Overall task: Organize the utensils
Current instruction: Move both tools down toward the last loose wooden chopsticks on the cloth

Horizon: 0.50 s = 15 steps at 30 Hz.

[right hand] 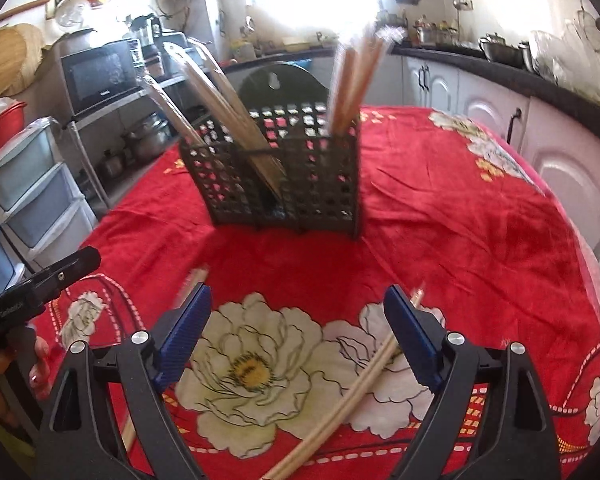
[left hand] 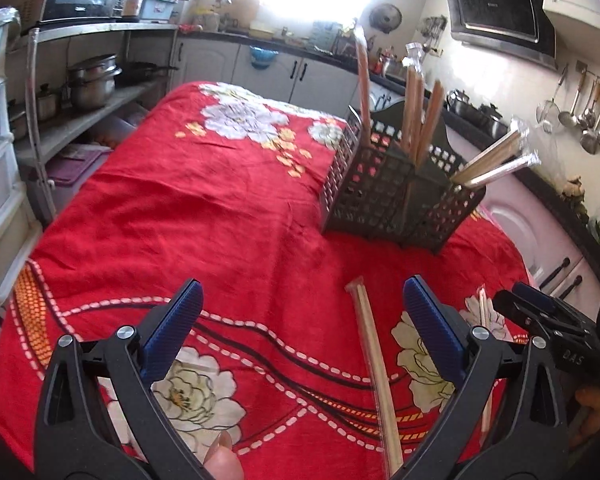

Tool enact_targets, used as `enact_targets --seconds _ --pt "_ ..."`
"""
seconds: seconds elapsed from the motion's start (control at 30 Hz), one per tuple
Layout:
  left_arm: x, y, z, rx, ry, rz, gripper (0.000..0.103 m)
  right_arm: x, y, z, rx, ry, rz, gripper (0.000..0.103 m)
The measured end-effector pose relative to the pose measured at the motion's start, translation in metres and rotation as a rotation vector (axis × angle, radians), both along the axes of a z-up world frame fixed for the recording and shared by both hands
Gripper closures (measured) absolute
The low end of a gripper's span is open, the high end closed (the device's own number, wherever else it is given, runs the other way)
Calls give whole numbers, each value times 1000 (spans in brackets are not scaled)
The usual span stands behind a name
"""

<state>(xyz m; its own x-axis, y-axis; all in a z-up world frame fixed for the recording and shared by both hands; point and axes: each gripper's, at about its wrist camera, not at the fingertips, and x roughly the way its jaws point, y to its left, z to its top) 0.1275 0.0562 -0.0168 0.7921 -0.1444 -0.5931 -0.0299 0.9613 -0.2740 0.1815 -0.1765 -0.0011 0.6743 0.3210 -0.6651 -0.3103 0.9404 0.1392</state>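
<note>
Left gripper [left hand: 300, 312] hovering over red cloth [left hand: 180, 200], jaws standing wide apart, gripping nothing. Right gripper [right hand: 298, 320] likewise gaping, empty. Black basket [left hand: 384, 196] standing upright on cloth, wrapped chopsticks [left hand: 414, 112] leaning inside its compartments. Two wrapped pairs lying loose on cloth: pair one [left hand: 374, 364] between left fingers, pair two [right hand: 340, 400] just beside right gripper's right finger.

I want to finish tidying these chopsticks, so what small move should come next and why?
Probably lower the right hand-held gripper onto the wrapped chopstick pair lying on the red tablecloth between its fingers. Its jaws are open and empty, and the black basket already holds the other pairs.
</note>
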Motion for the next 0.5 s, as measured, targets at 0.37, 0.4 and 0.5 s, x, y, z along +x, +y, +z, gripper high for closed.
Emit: enact_targets --seconds 0.37,0.4,0.5 --pt "14 -22 -15 -7 38 -84 11 9 -21 -12 8 50 -65 18" --pt "16 -25 -16 -8 45 -93 12 10 -24 -13 8 56 -71 18" --pt "24 -33 -22 -24 77 -135 22 14 -32 -17 31 84 -85 18"
